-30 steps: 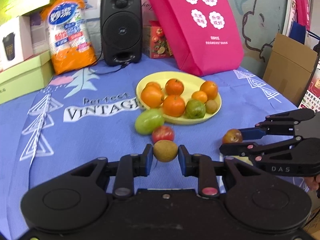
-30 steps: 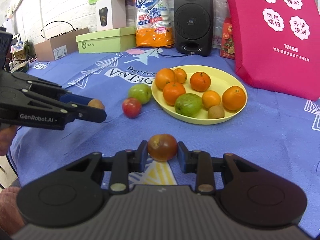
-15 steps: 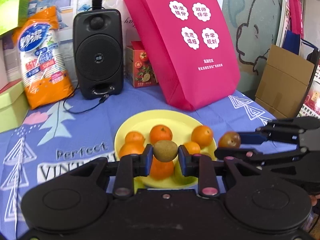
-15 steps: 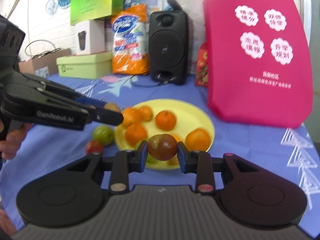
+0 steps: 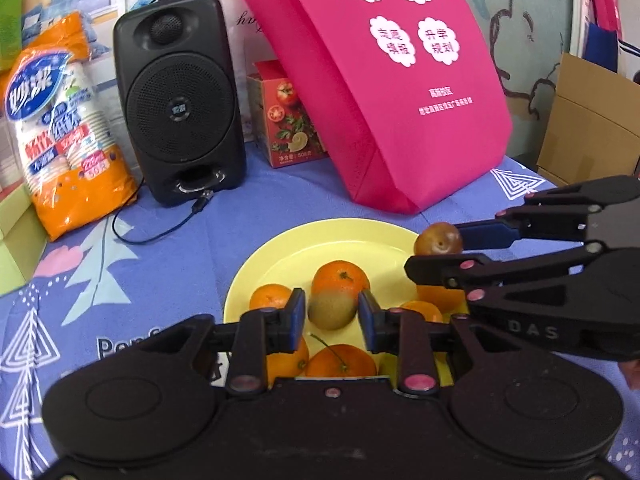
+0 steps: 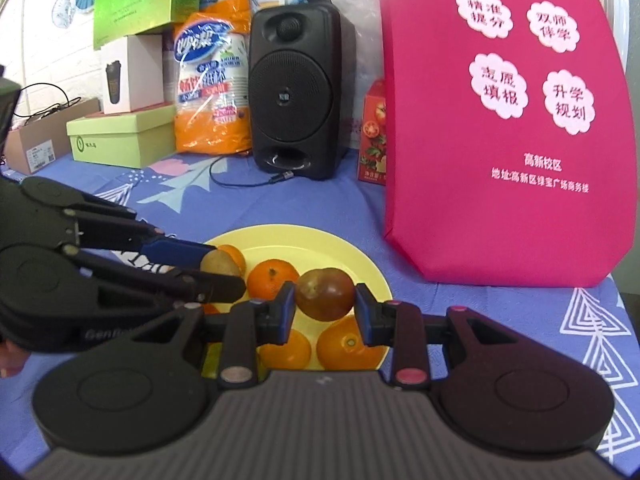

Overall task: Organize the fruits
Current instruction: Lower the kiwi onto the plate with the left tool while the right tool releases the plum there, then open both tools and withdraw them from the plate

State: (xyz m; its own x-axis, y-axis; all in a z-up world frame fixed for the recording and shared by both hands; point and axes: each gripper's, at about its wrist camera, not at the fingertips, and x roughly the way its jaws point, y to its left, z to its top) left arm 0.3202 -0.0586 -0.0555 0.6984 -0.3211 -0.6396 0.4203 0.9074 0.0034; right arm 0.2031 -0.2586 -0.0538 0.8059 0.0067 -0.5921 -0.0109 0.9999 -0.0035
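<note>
My left gripper (image 5: 332, 314) is shut on a brown kiwi (image 5: 333, 311) and holds it above the yellow plate (image 5: 320, 240), over the oranges (image 5: 340, 278). My right gripper (image 6: 325, 310) is shut on a dark red-brown plum (image 6: 326, 294) and holds it above the same plate (image 6: 312, 242), just right of the left gripper. The right gripper with the plum (image 5: 438, 239) shows in the left wrist view, the left gripper with the kiwi (image 6: 220, 265) in the right wrist view. Several oranges (image 6: 272, 278) lie on the plate.
A black speaker (image 5: 178, 96) with a cable, an orange cup pack (image 5: 64, 136), a red tomato carton (image 5: 288, 120) and a pink bag (image 5: 384, 80) stand behind the plate on the blue cloth. Green and white boxes (image 6: 120, 136) stand at back left.
Both grippers have lifted their fruit off the cloth and moved forward over the plate. The kiwi and plum now hang above the oranges.
</note>
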